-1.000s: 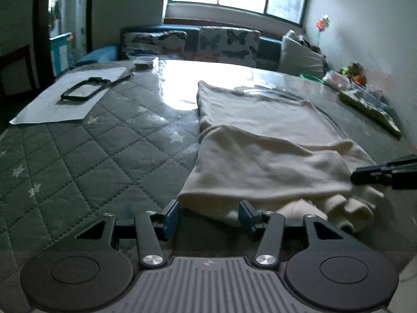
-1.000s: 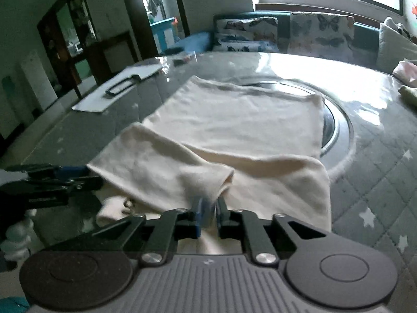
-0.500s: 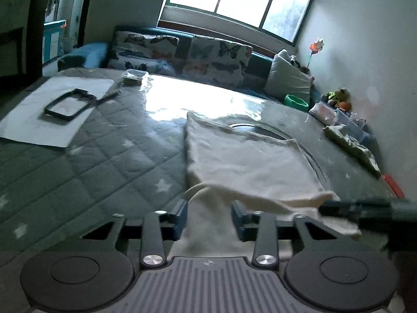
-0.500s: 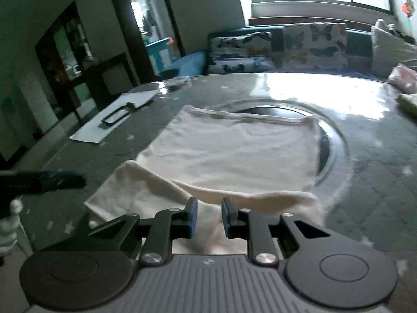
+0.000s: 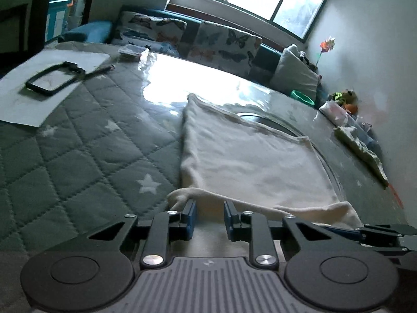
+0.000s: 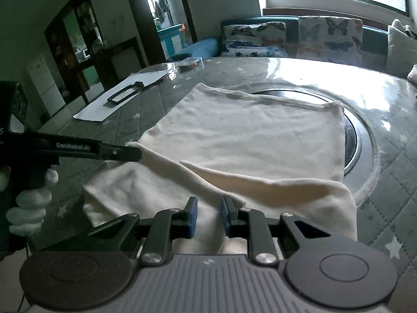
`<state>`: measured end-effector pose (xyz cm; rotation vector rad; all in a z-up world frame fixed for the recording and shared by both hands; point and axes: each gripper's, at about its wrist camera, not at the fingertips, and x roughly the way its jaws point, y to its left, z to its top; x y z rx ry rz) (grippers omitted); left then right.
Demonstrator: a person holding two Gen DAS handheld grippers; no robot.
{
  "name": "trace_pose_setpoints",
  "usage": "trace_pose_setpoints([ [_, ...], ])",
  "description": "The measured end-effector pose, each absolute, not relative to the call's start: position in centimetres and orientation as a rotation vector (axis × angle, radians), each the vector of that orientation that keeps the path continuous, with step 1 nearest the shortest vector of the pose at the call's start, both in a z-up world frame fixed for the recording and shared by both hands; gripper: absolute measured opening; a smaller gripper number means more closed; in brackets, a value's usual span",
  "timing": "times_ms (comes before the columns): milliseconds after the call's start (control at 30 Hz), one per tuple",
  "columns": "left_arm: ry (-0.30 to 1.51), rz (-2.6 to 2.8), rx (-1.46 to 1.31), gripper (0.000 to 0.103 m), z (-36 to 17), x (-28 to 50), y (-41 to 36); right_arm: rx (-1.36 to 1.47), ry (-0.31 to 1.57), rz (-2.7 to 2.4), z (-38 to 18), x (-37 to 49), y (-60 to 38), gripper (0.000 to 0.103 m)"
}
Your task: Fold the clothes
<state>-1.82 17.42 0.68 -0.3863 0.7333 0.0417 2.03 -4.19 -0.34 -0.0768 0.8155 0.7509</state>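
A cream garment (image 5: 250, 161) lies spread on the quilted table (image 5: 86, 143), with a folded layer across its near edge. In the left wrist view my left gripper (image 5: 209, 219) is open, its blue pads on either side of that near fold at the garment's left corner. In the right wrist view the garment (image 6: 250, 135) fills the middle and my right gripper (image 6: 209, 216) is open over the near fold, holding nothing. The left gripper (image 6: 125, 154), held by a gloved hand (image 6: 28, 200), reaches the garment's left edge. The right gripper (image 5: 365, 232) shows at the lower right.
A white sheet with a black frame (image 5: 52, 78) lies at the far left, a small clear box (image 5: 133, 50) behind it. A round metal ring (image 6: 362, 140) sits under the garment's right side. A greenish cloth (image 5: 362, 151) and clutter line the right wall. A sofa (image 6: 286, 39) stands behind.
My right gripper, shut on the fold a second ago, has opened and let the cloth go. The left gripper's pads stand closer together, and both grippers now sit at the near edge.
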Motion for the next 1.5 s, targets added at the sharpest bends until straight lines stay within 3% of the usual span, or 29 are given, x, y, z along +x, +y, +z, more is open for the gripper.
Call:
trace_pose_setpoints([
  [567,0.713,0.101,-0.311,0.022,0.9,-1.0,16.8,-0.062,0.811,0.760,-0.7,2.1,-4.5,0.019],
  [767,0.731,0.117,-0.340,0.026,0.5,-1.3,17.9,-0.060,0.808,0.763,-0.7,2.0,-4.5,0.019],
  [933,0.674,0.059,-0.279,0.025,2.5,-1.9,15.6,-0.077,0.779,0.755,0.3,1.8,-4.7,0.019],
  [1167,0.726,0.041,-0.193,0.025,1.1,-0.8,13.3,-0.155,0.770,0.718,0.0,2.3,-4.3,0.019],
  [1300,0.730,0.045,-0.193,0.025,0.7,-0.8,13.5,-0.135,0.778,0.717,-0.2,2.5,-4.7,0.035],
  [1367,0.729,0.048,-0.194,0.025,0.7,-0.7,13.6,-0.125,0.782,0.716,-0.4,2.6,-4.9,0.035],
  [1433,0.729,0.055,-0.197,0.025,0.6,-0.8,13.7,-0.115,0.786,0.716,-0.5,2.7,-5.1,0.032],
  [1500,0.729,0.062,-0.202,0.025,0.6,-0.8,13.8,-0.105,0.789,0.715,-0.6,2.9,-5.3,0.012],
])
